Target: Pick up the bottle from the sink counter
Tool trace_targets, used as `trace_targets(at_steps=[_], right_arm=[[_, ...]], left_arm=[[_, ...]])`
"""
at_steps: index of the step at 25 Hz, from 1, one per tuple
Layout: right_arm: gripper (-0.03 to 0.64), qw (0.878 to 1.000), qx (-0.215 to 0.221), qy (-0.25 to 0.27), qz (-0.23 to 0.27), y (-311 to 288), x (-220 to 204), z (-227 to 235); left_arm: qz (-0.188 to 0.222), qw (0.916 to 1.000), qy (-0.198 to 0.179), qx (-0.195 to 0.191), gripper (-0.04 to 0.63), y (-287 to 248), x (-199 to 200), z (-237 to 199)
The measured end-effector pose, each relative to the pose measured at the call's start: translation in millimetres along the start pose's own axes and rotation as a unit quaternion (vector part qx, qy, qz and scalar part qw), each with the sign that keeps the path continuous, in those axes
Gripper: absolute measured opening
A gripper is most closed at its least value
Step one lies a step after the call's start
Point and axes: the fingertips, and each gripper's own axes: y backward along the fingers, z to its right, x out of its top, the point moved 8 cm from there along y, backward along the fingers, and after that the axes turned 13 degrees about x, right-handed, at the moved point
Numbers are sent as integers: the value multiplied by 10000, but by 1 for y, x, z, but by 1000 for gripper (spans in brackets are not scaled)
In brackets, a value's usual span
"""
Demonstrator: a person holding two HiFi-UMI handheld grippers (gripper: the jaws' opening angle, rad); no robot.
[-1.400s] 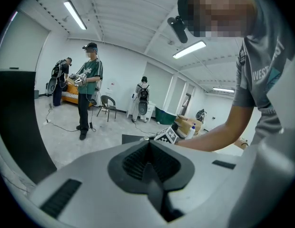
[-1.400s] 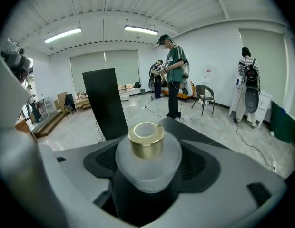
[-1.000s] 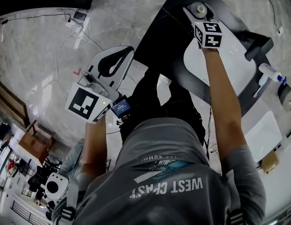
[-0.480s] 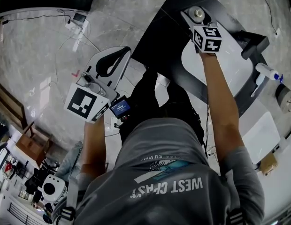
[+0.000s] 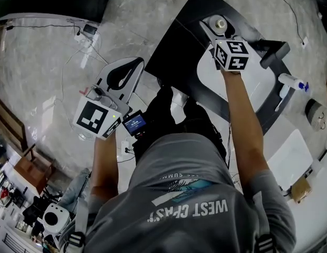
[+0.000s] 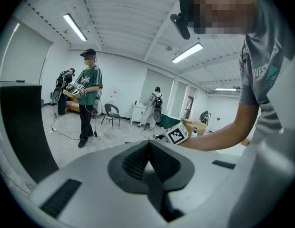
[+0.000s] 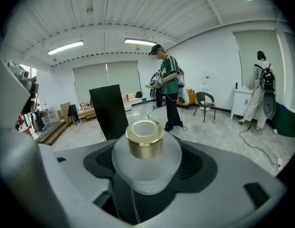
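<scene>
A frosted glass bottle (image 7: 146, 163) with a gold cap (image 7: 145, 137) sits between the jaws of my right gripper (image 7: 146, 179), which is shut on its body. In the head view the right gripper (image 5: 217, 29) holds the bottle (image 5: 219, 22) above the far end of the black sink counter (image 5: 179, 46), near the white basin (image 5: 261, 86). My left gripper (image 5: 121, 74) hangs over the floor to the left of the counter. Its jaws are pressed together with nothing between them, as the left gripper (image 6: 148, 163) view shows.
A black faucet (image 5: 273, 50) and a white spray bottle (image 5: 291, 81) stand by the basin. Cables and a power strip (image 5: 84, 33) lie on the marble floor. A tall black panel (image 7: 108, 110), a chair (image 7: 204, 103) and several people stand about the room.
The right gripper still grips the bottle and has shifted slightly along the counter. The left gripper has drifted a little lower in the head view.
</scene>
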Motion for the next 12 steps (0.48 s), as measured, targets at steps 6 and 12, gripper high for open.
trace_targets(at_steps=[6,12], right_arm=[[336,9997,103,-8,239,25,27,-18],[336,9985,256,45,489,52,58,-38]], left_arm=[[145,9999,-57,73,3,13,9,7],[232,9996,-107,144,3,24,17,14]])
